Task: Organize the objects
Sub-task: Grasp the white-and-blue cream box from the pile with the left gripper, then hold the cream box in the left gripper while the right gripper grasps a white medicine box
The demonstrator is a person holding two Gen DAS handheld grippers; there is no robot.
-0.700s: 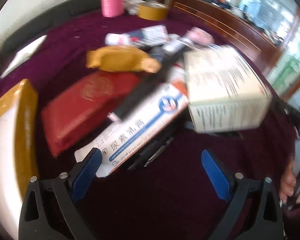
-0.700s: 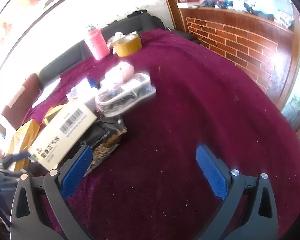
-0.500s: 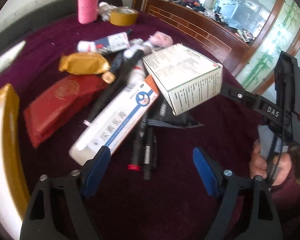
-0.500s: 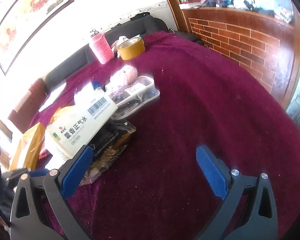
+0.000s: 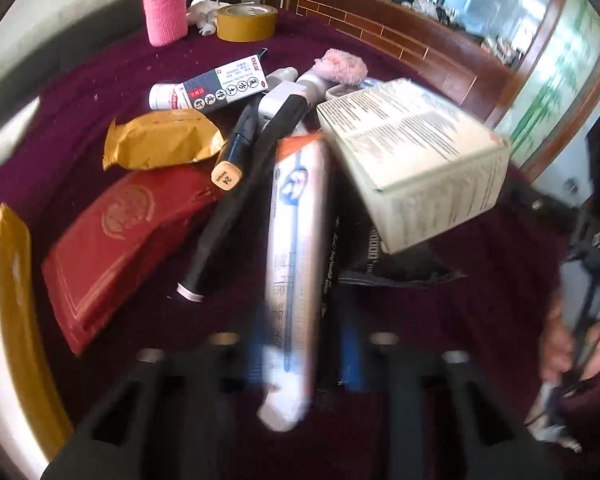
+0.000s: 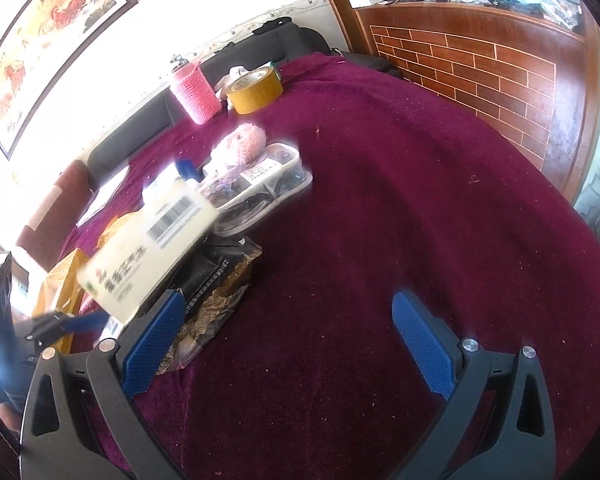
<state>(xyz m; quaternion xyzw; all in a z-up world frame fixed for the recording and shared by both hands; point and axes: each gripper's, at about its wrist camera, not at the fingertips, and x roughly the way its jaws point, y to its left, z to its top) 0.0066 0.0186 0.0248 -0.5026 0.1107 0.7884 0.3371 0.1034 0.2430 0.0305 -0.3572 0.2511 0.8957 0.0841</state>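
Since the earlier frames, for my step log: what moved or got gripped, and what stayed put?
The left tool has closed its jaws on the near end of the long white tube box, which lay untouched between open jaws before. The right tool stayed wide open and empty over the maroon cloth. The red case, gold packet and tape roll kept their places.

Maroon cloth surface [image 6: 380, 240]; pink knit sleeve [image 5: 165, 12]; yellow tape roll [image 5: 246, 22]; gold wrapper [image 5: 160, 142]; red case [image 5: 116, 236] with gold emblem; cream box [image 5: 416, 160], black print; blue pads [image 6: 422, 344] on black hand-held gripper [image 6: 288, 340].
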